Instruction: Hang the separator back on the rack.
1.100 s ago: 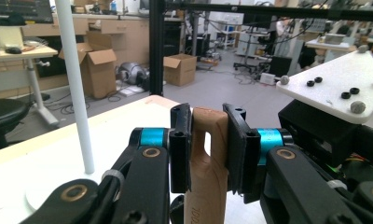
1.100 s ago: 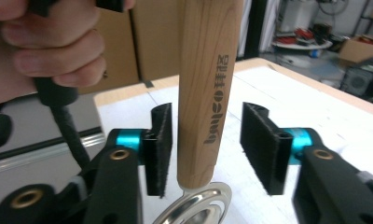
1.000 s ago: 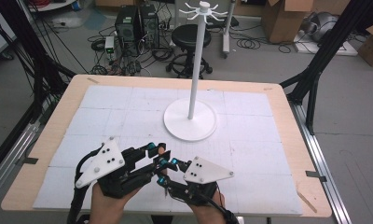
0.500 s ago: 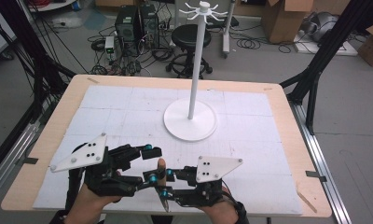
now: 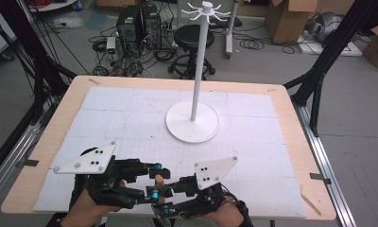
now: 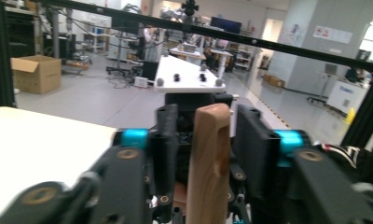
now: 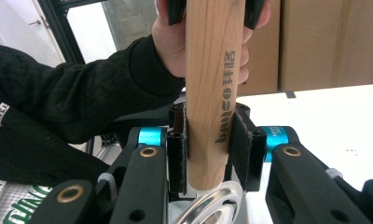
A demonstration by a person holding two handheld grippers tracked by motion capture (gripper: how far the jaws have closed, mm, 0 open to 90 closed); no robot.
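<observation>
White stand (image 5: 193, 121), round base, tall pole, hooked crown at top, upright near table (image 5: 45, 156) centre on white gridded mat (image 5: 253, 156). Beyond the table: black stool (image 5: 193, 37), computer towers (image 5: 140, 21), cable tangle, cardboard boxes (image 5: 289, 19) on grey floor.

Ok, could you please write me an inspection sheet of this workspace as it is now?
Surface: white mat on wooden tabletop.
Job's things: tall white hook stand, upright mid-table; light wooden handle ending at a metal ring.
Clutter: nothing seen.
Grippers: right gripper and left gripper clamp the handle at opposite ends.
Cables: loose black cables on floor beyond table.
Surroundings: black stool, cardboard boxes.
</observation>
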